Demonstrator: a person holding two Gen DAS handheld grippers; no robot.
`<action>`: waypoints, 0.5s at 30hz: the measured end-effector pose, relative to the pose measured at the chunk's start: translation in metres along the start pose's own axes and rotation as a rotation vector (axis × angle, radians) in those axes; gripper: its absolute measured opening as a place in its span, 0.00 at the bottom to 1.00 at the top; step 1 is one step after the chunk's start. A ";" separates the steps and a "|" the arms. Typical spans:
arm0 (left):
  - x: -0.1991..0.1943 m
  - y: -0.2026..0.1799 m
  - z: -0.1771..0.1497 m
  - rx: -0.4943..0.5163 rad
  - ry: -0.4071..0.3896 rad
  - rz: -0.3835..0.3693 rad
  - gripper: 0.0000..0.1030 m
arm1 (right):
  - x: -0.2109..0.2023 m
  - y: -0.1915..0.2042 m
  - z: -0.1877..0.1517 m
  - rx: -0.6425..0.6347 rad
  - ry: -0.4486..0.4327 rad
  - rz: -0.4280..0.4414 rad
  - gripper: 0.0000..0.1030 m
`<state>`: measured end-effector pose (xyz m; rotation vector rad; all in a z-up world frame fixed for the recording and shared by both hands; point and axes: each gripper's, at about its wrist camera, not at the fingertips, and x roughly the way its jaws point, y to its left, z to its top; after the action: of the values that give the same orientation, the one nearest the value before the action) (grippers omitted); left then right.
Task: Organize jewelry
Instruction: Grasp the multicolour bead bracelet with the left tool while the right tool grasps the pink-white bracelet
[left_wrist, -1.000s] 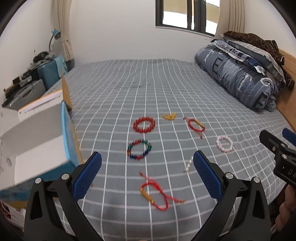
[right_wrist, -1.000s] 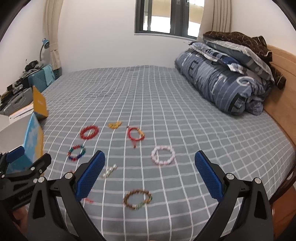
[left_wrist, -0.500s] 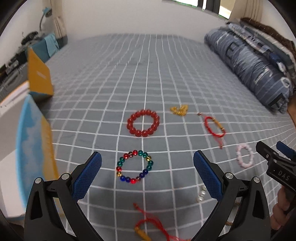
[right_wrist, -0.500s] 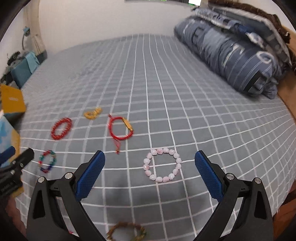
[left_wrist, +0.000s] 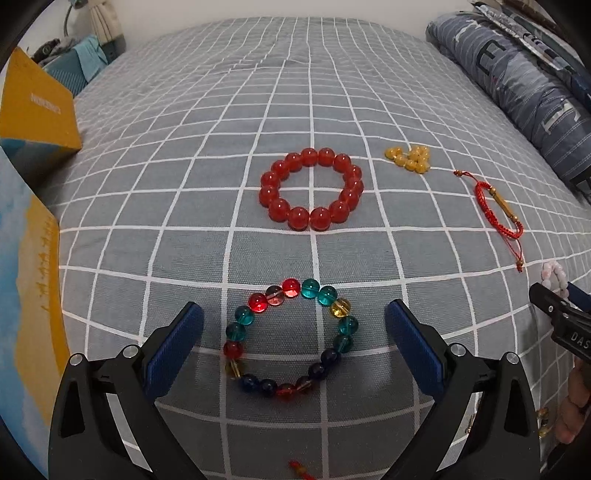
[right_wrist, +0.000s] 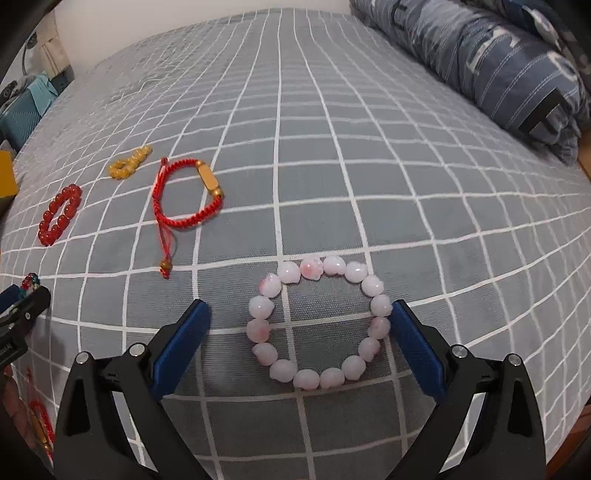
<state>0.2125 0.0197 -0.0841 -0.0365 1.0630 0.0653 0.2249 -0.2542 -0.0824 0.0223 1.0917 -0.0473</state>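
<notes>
My left hand-held gripper (left_wrist: 293, 334) straddles the multicoloured bracelet (left_wrist: 290, 341), my right hand-held gripper (right_wrist: 299, 332) the pink bracelet (right_wrist: 319, 325); both are spread, ready to lower and pinch.

Bed sheet (left_wrist: 184, 206): matt woven cloth. Multicolour bracelet (left_wrist: 291, 336) and red bracelet (left_wrist: 312, 188): glossy, translucent glass-like beads. Pink bracelet (right_wrist: 319, 326): smooth, milky beads. Red cord bracelet (right_wrist: 184, 195): braided thread, shiny gold-coloured tube. Claw pads (left_wrist: 173, 347): ribbed blue, rubbery-looking.

Grey bedsheet (left_wrist: 314, 110) with white grid lines fills both views. Folded blue striped quilt (right_wrist: 498, 62) at upper right. Yellow-and-blue box (left_wrist: 33, 110) at upper left — standing on the sheet. Teal case (right_wrist: 18, 107) at far left edge.
</notes>
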 end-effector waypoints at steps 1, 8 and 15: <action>0.000 0.000 -0.001 0.002 -0.002 0.001 0.94 | 0.001 -0.002 0.000 0.004 0.001 0.008 0.90; 0.000 0.001 -0.003 -0.003 0.007 0.005 0.81 | -0.002 -0.006 0.000 0.000 0.007 0.021 0.74; -0.009 -0.001 -0.008 0.012 0.006 -0.003 0.44 | -0.005 0.000 -0.001 -0.024 0.009 0.029 0.47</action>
<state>0.2015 0.0178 -0.0803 -0.0273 1.0692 0.0564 0.2221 -0.2537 -0.0788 0.0172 1.1008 -0.0081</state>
